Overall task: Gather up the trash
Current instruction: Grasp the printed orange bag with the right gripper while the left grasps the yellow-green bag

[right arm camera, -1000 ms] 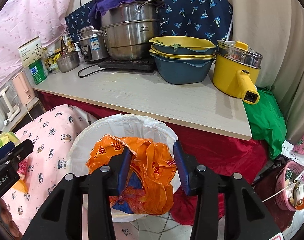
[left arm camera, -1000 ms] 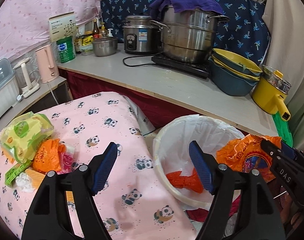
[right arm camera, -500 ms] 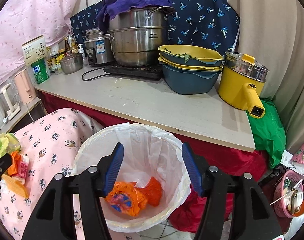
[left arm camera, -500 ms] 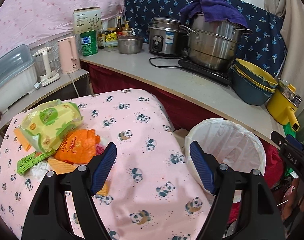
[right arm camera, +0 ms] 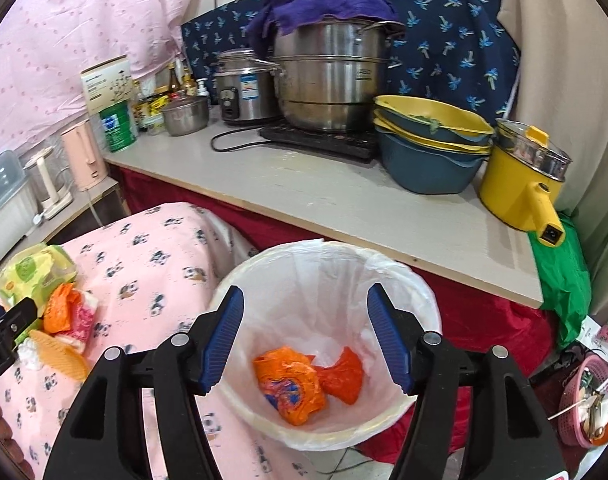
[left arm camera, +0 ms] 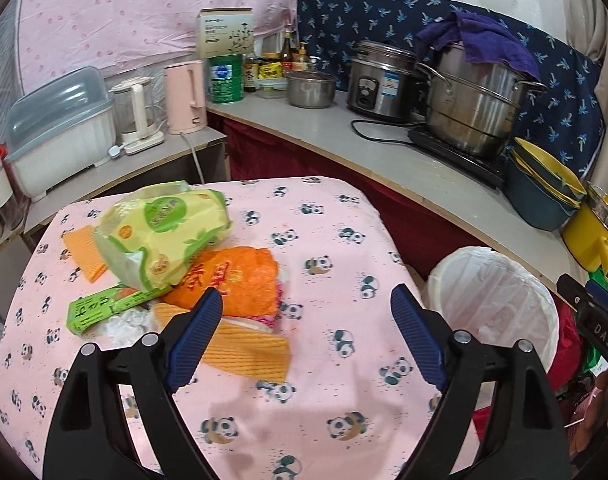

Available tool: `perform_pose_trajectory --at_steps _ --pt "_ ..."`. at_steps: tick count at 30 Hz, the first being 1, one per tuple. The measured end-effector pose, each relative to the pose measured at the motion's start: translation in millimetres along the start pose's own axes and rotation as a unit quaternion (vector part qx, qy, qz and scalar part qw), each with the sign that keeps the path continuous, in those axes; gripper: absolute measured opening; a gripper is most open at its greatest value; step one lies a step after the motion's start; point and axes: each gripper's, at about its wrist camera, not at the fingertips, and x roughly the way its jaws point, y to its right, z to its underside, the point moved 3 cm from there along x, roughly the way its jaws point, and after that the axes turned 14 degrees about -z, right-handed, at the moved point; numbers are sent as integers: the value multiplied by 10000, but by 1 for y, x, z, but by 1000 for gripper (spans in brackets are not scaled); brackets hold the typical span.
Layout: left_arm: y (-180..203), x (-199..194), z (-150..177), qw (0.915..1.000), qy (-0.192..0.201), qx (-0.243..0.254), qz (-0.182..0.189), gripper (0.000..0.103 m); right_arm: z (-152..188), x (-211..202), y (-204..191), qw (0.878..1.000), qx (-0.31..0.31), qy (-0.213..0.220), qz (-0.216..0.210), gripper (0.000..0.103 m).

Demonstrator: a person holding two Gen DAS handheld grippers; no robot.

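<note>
A white-lined trash bin stands beside a table with a pink panda cloth. Two crumpled orange bags lie at the bin's bottom. My right gripper is open and empty, right above the bin. On the table lies a pile of trash: a yellow-green packet, an orange wrapper, a green box and orange wavy pieces. My left gripper is open and empty, above the cloth just right of the pile. The bin also shows in the left wrist view.
A grey counter behind the bin carries a large steel pot, a rice cooker, stacked bowls and a yellow pot. A pink kettle and a dish box stand on a lower shelf at the left.
My right gripper opened and dropped the orange bag into the bin. My left gripper swung left from the bin to over the table, nearer the trash pile.
</note>
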Motion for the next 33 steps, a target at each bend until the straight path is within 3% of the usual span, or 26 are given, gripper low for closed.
perform_pose_trajectory --at_steps 20,33 --pt "-146 25 1 9934 -130 -627 -947 83 24 34 -141 9905 -667 -529 -1081 62" --pt "-176 65 -23 9931 -224 -702 -912 83 30 74 -202 9818 -896 -833 -1453 62"
